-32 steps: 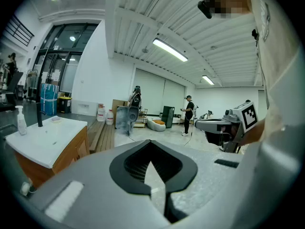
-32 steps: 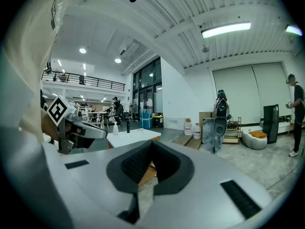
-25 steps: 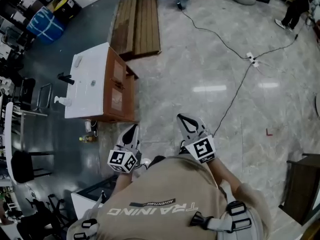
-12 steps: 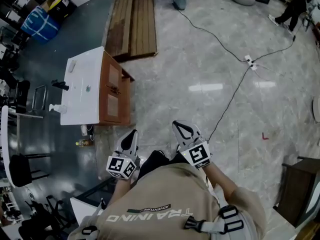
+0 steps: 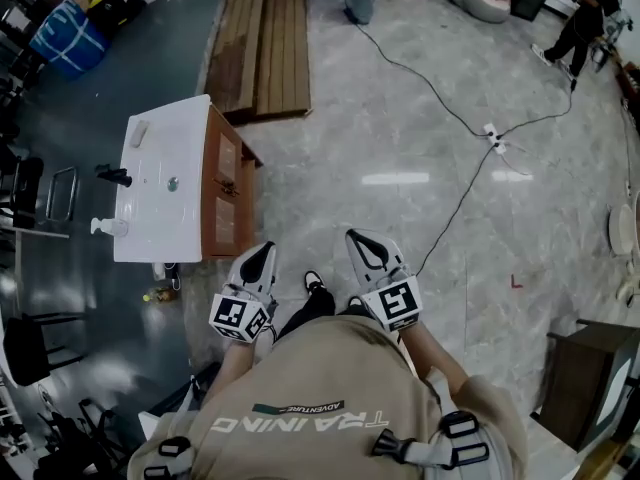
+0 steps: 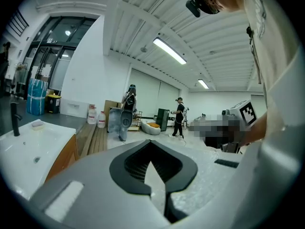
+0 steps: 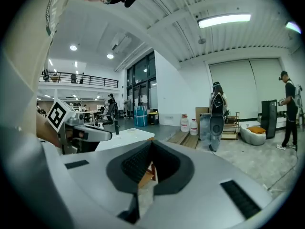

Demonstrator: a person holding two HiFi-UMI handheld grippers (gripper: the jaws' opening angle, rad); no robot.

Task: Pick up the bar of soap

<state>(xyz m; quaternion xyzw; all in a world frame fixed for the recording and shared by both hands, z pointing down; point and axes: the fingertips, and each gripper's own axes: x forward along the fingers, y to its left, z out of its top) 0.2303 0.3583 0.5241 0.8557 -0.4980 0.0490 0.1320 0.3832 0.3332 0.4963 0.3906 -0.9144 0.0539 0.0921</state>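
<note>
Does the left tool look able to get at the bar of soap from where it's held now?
Probably not yet. The left tool is held close to the person's body, well short of the sink top, and the bar of soap lies at its far corner. Only floor lies between.

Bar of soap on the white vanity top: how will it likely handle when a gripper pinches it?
The bar of soap looks like a small pale solid block, so it is probably stiff and light. It lies flat near a corner of the vanity top, so it is unlikely to roll or tip. It may be slippery, though wetness cannot be told.
</note>
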